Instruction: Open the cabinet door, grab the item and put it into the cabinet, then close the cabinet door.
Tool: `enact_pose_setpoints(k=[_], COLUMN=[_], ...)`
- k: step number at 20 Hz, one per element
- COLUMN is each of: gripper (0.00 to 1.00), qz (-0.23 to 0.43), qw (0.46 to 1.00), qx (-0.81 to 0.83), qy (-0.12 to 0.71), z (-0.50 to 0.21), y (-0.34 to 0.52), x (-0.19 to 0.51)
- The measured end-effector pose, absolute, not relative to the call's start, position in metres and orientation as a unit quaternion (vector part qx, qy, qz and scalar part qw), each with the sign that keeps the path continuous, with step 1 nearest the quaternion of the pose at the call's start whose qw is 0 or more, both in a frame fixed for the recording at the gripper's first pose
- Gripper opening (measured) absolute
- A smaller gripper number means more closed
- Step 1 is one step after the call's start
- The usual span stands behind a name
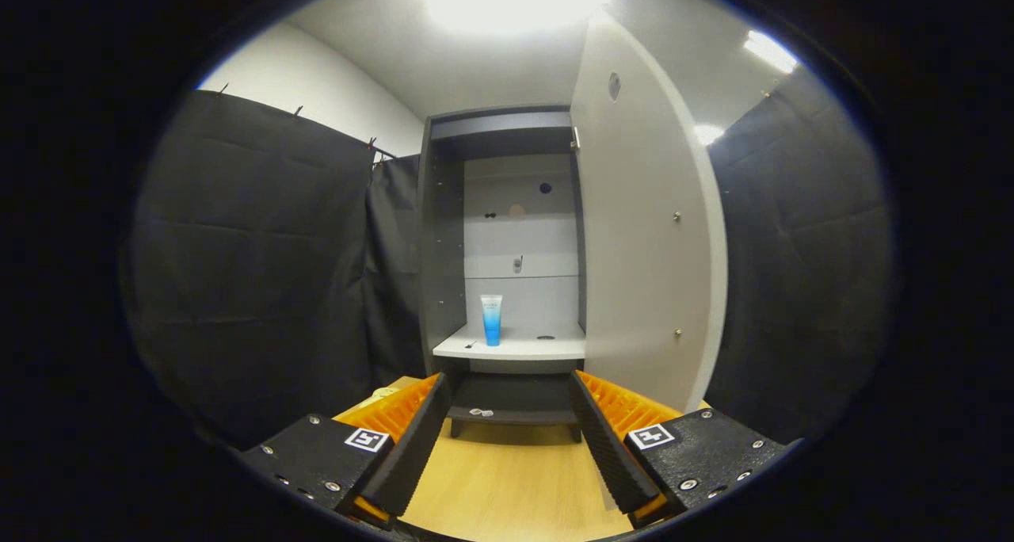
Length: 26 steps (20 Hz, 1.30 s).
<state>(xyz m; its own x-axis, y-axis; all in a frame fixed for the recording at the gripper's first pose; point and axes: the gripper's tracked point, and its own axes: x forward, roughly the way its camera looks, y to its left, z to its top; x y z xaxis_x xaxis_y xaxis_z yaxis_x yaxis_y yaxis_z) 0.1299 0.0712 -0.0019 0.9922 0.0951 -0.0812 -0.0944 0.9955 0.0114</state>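
Note:
The grey cabinet (444,233) stands ahead of me with its white door (646,233) swung wide open to the right. A blue-and-white tube (491,318) stands upright on the cabinet's white shelf (515,345), towards its left side. My gripper (507,387) is open, well short of the cabinet, with nothing between its fingers. The tube and the shelf lie beyond the fingertips, seen through the gap between them.
Black cloth walls close in on the left (253,265) and the right (800,265). A lower dark shelf (511,403) sits under the white one. The wooden floor (507,479) stretches from the fingers to the cabinet's base.

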Motion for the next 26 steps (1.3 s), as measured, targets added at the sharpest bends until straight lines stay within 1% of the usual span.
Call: enact_pose_setpoints(k=[5,10,14,18,21,26], gripper=[0.94,0.94,0.94,0.94,0.93,0.93], qz=[0.002,-0.039,-0.091,-0.156,-0.194,-0.217], qw=[0.999,0.998,0.996,0.988,0.981,0.975], qx=[-0.031,-0.025,-0.022,-0.003,0.021,0.039], qy=[0.037,0.036,0.015,0.001,-0.002,0.011], z=[0.011,0.023,0.045,0.059,0.065,0.063], y=[0.021,-0.02,-0.063,-0.109,-0.137,-0.16], x=[0.111,0.098,0.096,0.096,0.102,0.135])
